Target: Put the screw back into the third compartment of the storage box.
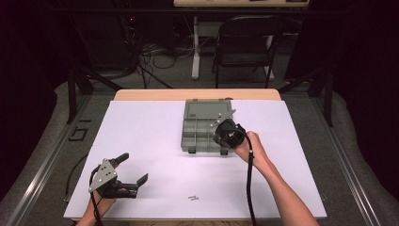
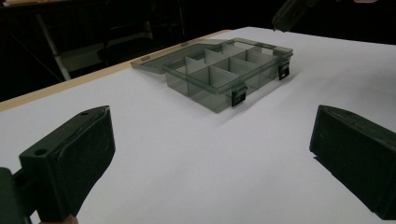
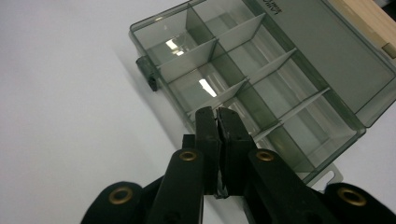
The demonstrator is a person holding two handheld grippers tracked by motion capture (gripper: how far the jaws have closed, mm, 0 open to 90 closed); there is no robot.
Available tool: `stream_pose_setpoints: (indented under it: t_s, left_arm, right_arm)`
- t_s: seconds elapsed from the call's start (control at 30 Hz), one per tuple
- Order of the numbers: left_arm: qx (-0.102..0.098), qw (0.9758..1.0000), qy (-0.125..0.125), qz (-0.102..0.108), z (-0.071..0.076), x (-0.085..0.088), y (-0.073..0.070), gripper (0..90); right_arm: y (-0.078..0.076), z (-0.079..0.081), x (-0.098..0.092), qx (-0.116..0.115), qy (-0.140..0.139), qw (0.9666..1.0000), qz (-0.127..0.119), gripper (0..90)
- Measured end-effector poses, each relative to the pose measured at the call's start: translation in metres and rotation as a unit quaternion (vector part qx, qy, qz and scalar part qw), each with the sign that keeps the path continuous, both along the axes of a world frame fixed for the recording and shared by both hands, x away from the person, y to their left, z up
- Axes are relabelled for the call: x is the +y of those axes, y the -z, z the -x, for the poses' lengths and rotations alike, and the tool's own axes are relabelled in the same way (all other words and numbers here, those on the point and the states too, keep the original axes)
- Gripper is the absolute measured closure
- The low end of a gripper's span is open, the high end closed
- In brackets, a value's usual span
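Observation:
A smoky clear compartment box (image 1: 201, 134) (image 2: 224, 70) (image 3: 261, 70) sits at the back middle of the white tabletop. Its lid (image 1: 207, 109) lies flat behind it, and the divided cells look bare. My right gripper (image 1: 222, 137) (image 3: 217, 112) hovers over the box's front right part with its jaws shut pad to pad; I see nothing between them. It also shows as a dark shape (image 2: 292, 11) above the box. My left gripper (image 1: 135, 167) (image 2: 212, 116) rests near the front left of the table, open and holding nothing. Two or three small screws (image 1: 193, 197) lie near the front edge.
The white sheet (image 1: 141, 141) covers a wooden table (image 1: 141, 94) whose edge shows at the back. Beyond it stand a black folding chair (image 1: 247, 42), a white table leg (image 1: 195, 47) and floor cables (image 1: 150, 56). Black stand legs (image 1: 75, 89) flank the table.

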State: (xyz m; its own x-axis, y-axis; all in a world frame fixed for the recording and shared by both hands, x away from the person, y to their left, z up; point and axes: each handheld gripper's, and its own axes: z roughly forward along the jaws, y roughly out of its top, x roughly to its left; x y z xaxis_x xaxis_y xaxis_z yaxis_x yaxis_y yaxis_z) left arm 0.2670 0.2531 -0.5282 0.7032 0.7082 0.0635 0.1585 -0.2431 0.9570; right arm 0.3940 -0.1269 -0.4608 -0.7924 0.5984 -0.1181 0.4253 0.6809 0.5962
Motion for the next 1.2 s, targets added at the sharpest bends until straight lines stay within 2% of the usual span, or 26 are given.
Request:
stream_pose_setpoints:
  t_s: [0.17, 0.23, 0.3, 0.53, 0.8, 0.9, 0.93, 1.1, 1.2]
  left_arm:
    - [0.000, 1.0000, 0.000, 0.001, 0.000, 0.000, 0.000, 0.0]
    - [0.000, 1.0000, 0.000, 0.000, 0.001, 0.000, 0.000, 0.1]
    - [-0.003, 1.0000, -0.002, 0.003, 0.001, 0.000, 0.000, 0.0]
    - [-0.001, 1.0000, 0.000, 0.001, 0.000, 0.000, 0.000, 0.0]
    - [0.000, 1.0000, 0.001, 0.001, 0.000, 0.000, 0.000, 0.1]
    - [-0.002, 1.0000, -0.002, 0.004, 0.000, 0.000, 0.000, 0.1]
    - [-0.002, 1.0000, -0.001, 0.003, 0.000, 0.000, 0.000, 0.1]
    - [0.000, 1.0000, 0.001, 0.000, 0.000, 0.000, 0.000, 0.1]
    - [0.000, 1.0000, 0.002, 0.000, 0.000, 0.000, 0.000, 0.0]
  right_arm:
    - [-0.005, -0.014, 0.002, -0.004, 0.017, 0.9998, 0.003, 87.9]
    - [-0.007, -0.020, 0.002, -0.006, 0.017, 0.9998, 0.010, 87.9]
    - [-0.007, -0.022, 0.003, -0.009, 0.018, 0.9998, 0.005, 87.9]
    - [-0.009, -0.038, 0.006, -0.004, 0.028, 0.9994, 0.019, 87.9]
    - [-0.006, -0.050, 0.008, -0.005, 0.034, 0.9992, 0.021, 87.8]
    - [-0.006, -0.053, 0.009, 0.004, 0.041, 0.9989, 0.023, 87.8]
    - [-0.004, -0.055, 0.009, -0.003, 0.039, 0.9990, 0.022, 87.9]
    - [-0.001, -0.063, 0.010, 0.004, 0.044, 0.9987, 0.024, 87.9]
    - [0.004, -0.067, 0.011, 0.016, 0.058, 0.9977, 0.030, 87.8]
